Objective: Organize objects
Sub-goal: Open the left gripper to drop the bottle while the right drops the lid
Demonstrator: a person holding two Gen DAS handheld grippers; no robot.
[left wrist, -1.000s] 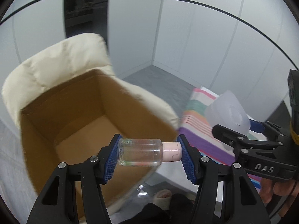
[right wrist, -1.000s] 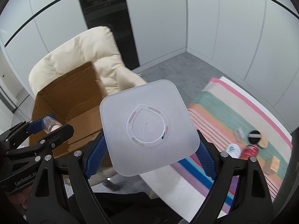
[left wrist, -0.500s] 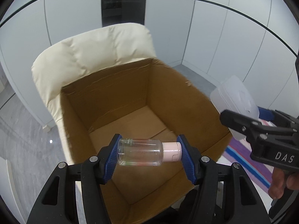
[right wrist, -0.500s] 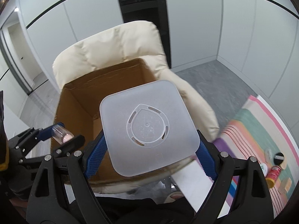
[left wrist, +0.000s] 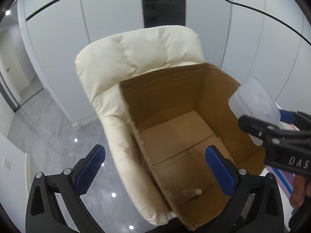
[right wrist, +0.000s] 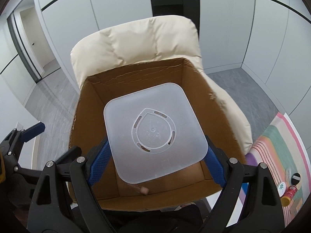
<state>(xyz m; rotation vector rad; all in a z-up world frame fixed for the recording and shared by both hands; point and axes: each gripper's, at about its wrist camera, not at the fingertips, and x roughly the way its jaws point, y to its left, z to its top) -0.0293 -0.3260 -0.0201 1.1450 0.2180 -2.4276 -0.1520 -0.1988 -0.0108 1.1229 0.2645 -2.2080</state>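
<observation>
Bottle (left wrist: 191, 192) dropped from my left gripper (left wrist: 155, 169), jaws now spread empty; it lies, blurred, on the box (left wrist: 175, 101) floor. Right gripper (right wrist: 155, 162) clamps the container (right wrist: 153, 131) over the box: lower it inside before opening, clear of the bottle.

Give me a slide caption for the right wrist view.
Right gripper holding a plastic tub over the cardboard box.

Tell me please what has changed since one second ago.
The left gripper opened and let go of the small bottle, which now lies inside the cardboard box. The right gripper moved over the box, still shut on the plastic container.
</observation>
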